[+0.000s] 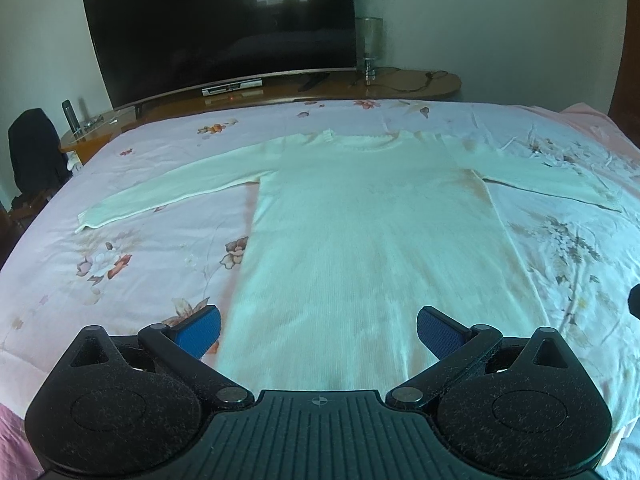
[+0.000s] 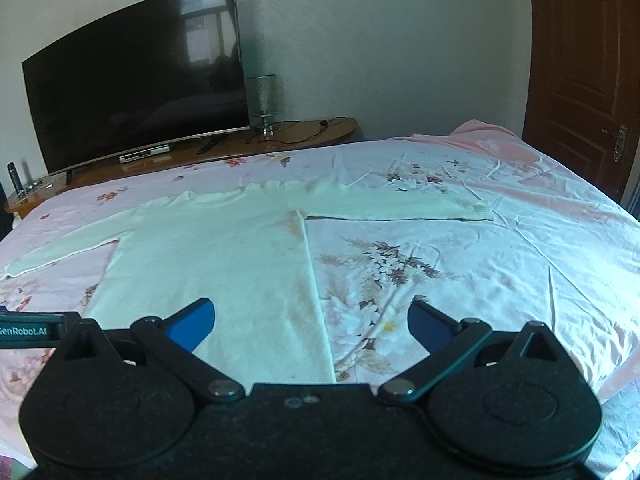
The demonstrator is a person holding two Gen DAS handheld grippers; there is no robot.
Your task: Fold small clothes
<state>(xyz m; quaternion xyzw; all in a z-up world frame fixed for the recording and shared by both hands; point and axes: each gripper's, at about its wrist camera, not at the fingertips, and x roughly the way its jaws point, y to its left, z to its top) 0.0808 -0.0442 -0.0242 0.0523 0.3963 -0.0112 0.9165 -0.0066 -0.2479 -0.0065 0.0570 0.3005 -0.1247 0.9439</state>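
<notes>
Ok, white sweater (image 1: pixel 360 208) lies flat on the floral bedsheet (image 1: pixel 132 256) ahead of both my grippers, sleeves spread out, hem nearest me. My left gripper (image 1: pixel 318 326) and right gripper (image 2: pixel 311 320) both spread wide, holding nothing, above hem. Television (image 1: pixel 216 28) stands beyond the bed.

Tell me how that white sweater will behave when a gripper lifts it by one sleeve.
The sweater is a fine ribbed knit lying dead flat on the bedsheet, so it will probably be floppy and drape from the pinch. The sleeve is long and thin, so it may stretch before the body follows. The sheet looks smooth, so the body would likely drag along it.
</notes>
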